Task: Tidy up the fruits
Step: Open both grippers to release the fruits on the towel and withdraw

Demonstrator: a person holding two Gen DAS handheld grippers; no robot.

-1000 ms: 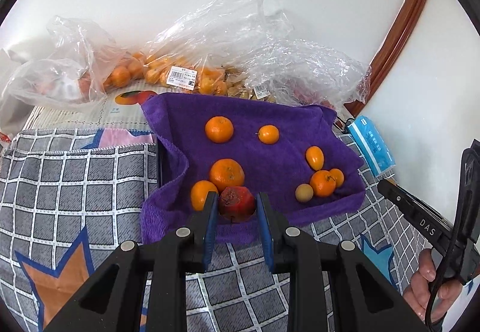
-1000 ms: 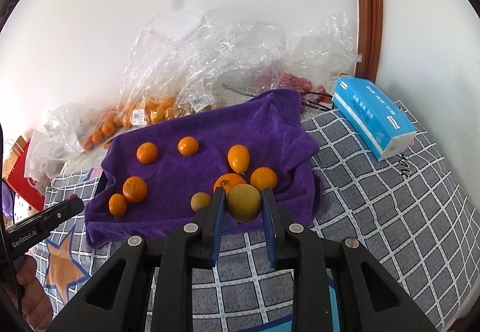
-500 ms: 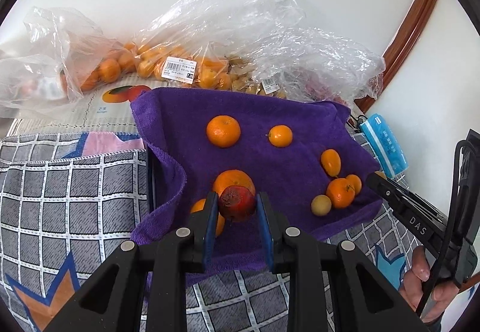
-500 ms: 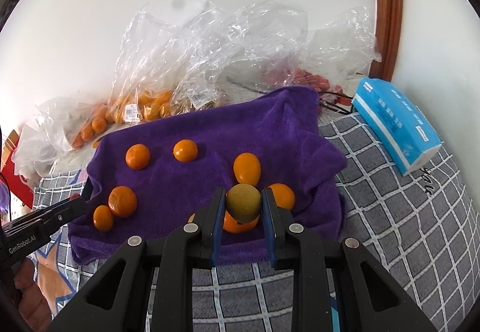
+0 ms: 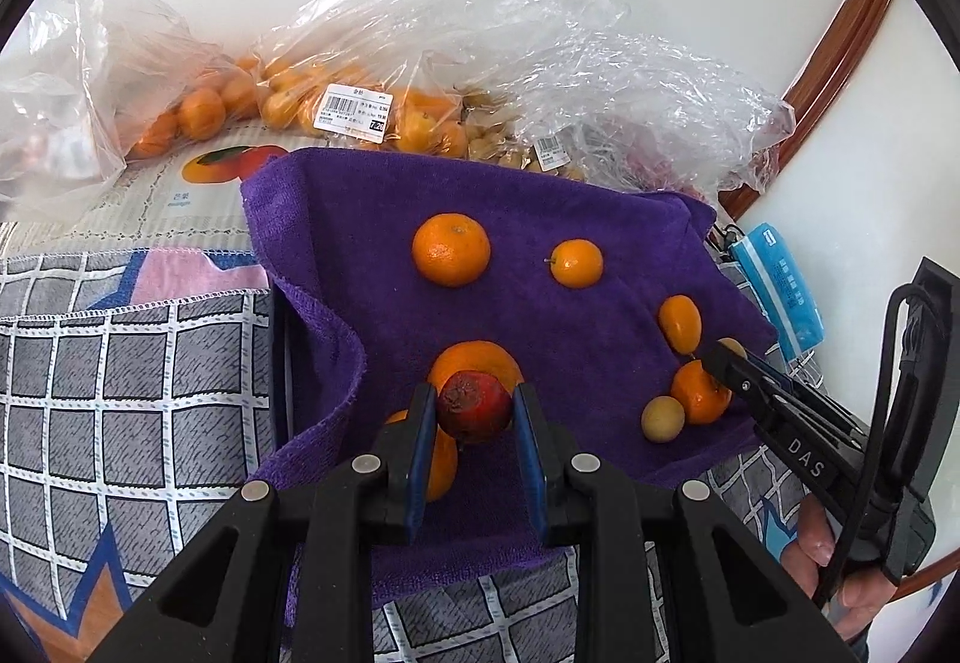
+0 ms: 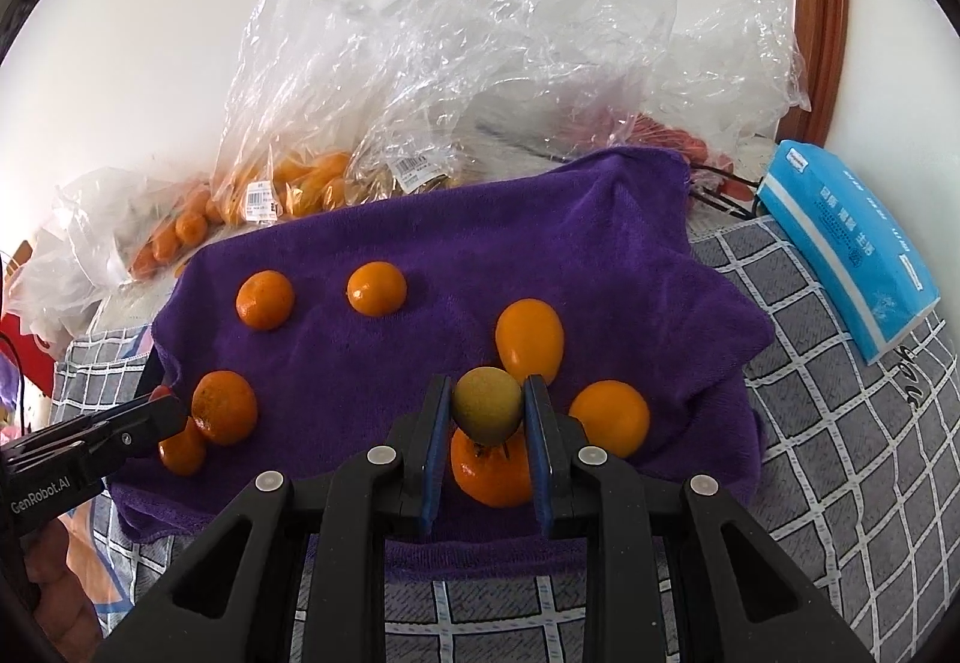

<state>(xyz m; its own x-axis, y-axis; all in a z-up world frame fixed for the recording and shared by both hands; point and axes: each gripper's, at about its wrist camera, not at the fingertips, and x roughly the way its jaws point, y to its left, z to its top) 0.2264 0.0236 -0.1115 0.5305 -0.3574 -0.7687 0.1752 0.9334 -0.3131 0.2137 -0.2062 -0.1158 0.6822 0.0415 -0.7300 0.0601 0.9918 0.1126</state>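
Fuzzy matt purple cloth (image 5: 570, 219), crinkly glossy clear plastic bags (image 6: 480, 33)

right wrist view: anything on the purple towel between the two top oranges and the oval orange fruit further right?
Nothing. Between the top oranges and the oval orange fruit, only bare purple towel shows in the right wrist view.

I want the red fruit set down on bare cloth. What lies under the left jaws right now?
Under the red fruit lie purple towel and two oranges, one behind, one at left. The cloth directly beneath is hidden.
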